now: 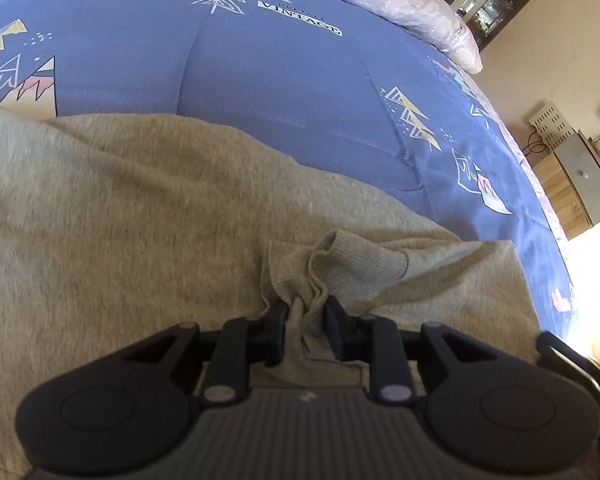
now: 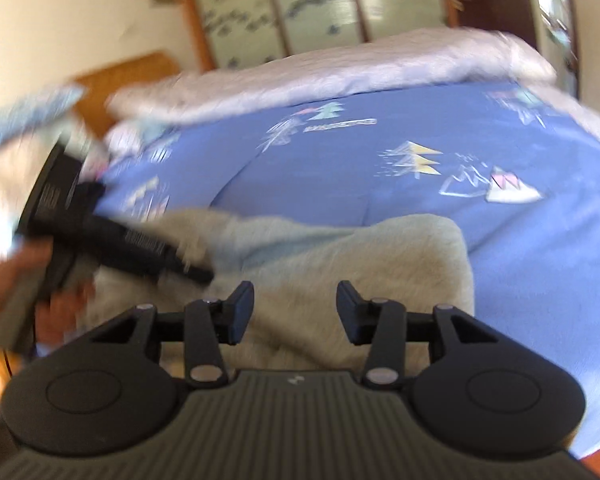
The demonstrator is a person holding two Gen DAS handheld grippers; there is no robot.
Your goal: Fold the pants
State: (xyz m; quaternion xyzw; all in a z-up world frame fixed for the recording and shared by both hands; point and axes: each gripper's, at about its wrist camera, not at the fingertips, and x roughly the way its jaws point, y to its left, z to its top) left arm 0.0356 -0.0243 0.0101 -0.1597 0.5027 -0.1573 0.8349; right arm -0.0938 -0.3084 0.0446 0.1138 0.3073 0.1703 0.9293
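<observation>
lying on the blue printed quilt (image 1: pixel 284 92), the beige knit pants (image 1: pixel 140 208) run lengthwise away from the left gripper (image 1: pixel 305 330), which is clamped on a bunched ribbed cuff (image 1: pixel 340 264). the right gripper (image 2: pixel 295 309) hangs above them, jaws apart; bare quilt lies beyond.

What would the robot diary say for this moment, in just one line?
left gripper: shut on ribbed cuff of beige knit pants | right gripper: open above pants, holding nothing | surface: blue patterned quilt
</observation>
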